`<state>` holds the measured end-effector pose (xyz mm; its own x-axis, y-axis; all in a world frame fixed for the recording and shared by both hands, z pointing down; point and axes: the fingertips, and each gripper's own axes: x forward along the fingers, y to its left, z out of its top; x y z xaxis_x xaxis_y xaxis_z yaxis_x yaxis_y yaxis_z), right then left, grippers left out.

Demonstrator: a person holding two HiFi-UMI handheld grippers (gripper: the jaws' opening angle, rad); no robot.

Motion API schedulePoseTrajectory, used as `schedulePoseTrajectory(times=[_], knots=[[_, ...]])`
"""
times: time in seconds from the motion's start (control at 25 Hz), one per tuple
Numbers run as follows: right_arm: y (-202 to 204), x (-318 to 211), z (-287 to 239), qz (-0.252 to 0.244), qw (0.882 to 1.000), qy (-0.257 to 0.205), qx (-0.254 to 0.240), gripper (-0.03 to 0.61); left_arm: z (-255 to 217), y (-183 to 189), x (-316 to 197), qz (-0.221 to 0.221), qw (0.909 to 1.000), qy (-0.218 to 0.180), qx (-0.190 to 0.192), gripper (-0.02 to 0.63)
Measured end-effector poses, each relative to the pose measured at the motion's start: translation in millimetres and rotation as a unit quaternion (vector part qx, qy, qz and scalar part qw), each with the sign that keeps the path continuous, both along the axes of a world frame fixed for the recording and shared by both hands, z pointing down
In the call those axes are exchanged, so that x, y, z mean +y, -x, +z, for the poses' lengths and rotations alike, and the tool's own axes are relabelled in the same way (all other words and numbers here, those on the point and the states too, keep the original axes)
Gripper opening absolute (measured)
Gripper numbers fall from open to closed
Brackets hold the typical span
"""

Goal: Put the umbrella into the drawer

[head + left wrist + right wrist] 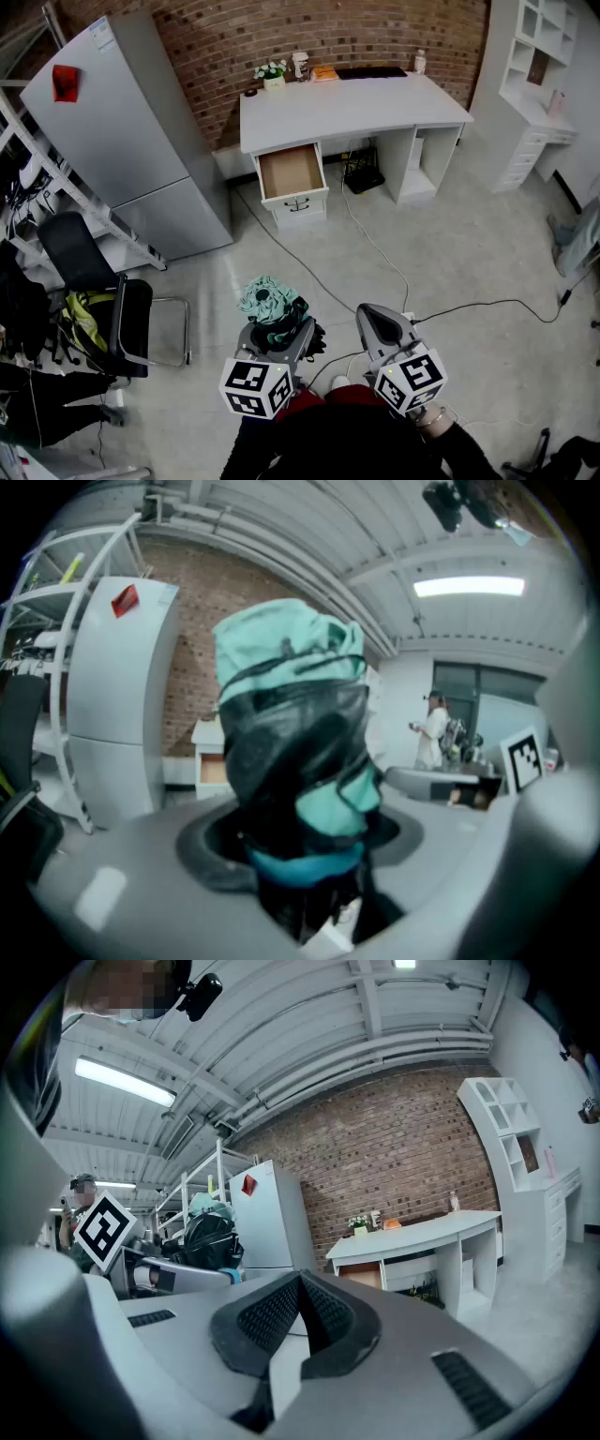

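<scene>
The umbrella [271, 302] is folded, teal and black, and my left gripper [281, 330] is shut on it near the bottom of the head view. In the left gripper view the umbrella [295, 752] fills the middle, standing up out of the jaws of the left gripper [302, 860]. My right gripper [375, 323] is beside it on the right, shut with nothing between its pads [281, 1312]. The white desk [347, 105] stands far ahead against the brick wall, and its left drawer [292, 172] is pulled open and looks empty. In the right gripper view the umbrella [208, 1232] shows at the left.
A grey fridge [131, 141] stands left of the desk. A black chair [94, 291] and metal racking are at the left edge. Cables [375, 248] run across the floor between me and the desk. White shelves [539, 66] are at the right. A small plant [272, 73] and several items sit on the desk.
</scene>
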<state>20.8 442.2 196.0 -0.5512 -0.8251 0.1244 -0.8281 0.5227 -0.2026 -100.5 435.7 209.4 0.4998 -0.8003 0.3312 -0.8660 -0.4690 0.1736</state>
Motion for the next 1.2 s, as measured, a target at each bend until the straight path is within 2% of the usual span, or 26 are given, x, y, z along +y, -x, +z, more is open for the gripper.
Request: schedulePoseTrajectory(times=[0.48, 0.88, 1.2], knots=[[-22.2, -3.4, 3.1, 0.000, 1.000, 0.002, -0.016, 0.002, -16.5, 6.2, -9.7, -0.030, 0.9993, -0.018, 0.012, 0.288], [-38.0, -27.4, -5.4, 0.015, 0.999, 0.003, -0.039, 0.002, -25.3, 18.0, -42.9, -0.051, 0.9983, -0.027, 0.009, 0.288], [-22.1, -69.1, -10.1, 0.010, 0.999, 0.002, -0.036, 0.002, -15.8, 25.0, -83.0, -0.053, 0.9983, -0.016, 0.017, 0.288]])
